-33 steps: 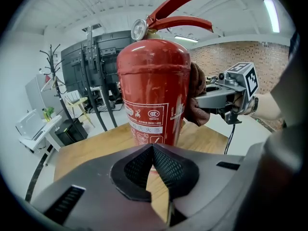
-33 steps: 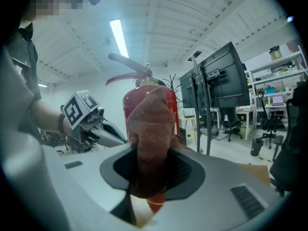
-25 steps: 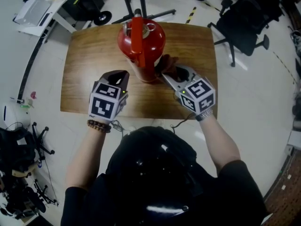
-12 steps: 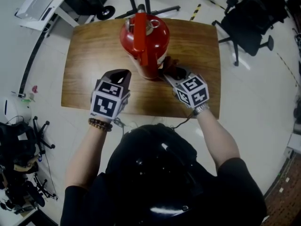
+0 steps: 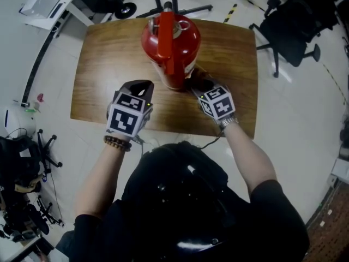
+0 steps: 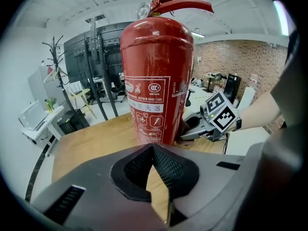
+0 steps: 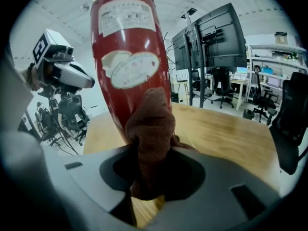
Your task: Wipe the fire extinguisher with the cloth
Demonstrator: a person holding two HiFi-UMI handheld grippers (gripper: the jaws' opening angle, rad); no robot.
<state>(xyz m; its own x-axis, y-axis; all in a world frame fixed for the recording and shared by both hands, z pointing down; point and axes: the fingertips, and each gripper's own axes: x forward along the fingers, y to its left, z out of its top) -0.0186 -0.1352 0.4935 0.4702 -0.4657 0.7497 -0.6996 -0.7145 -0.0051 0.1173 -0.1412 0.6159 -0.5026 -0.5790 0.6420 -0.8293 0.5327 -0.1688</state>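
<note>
A red fire extinguisher [image 5: 170, 42] stands upright on the wooden table [image 5: 109, 64]; its labelled body [image 6: 155, 85] fills the left gripper view and also rises in the right gripper view [image 7: 130, 57]. My right gripper [image 5: 199, 86] is shut on a bunched brown cloth [image 7: 150, 138], which presses against the lower right side of the cylinder near its base. In the head view the cloth [image 5: 197, 82] shows dark beside the base. My left gripper [image 5: 137, 86] is shut and empty, a short way in front of the extinguisher on its left side, not touching it.
Black office chairs [image 5: 292, 29] stand right of the table. A stand's black legs [image 5: 174, 7] are behind it, a white cart [image 5: 46, 1] at the far left. Monitors and desks [image 7: 216, 42] show in the right gripper view. Bare tabletop lies left of the extinguisher.
My right gripper has sunk down the extinguisher's right side with the cloth, from mid-height toward the base. The left gripper has stayed about where it was.
</note>
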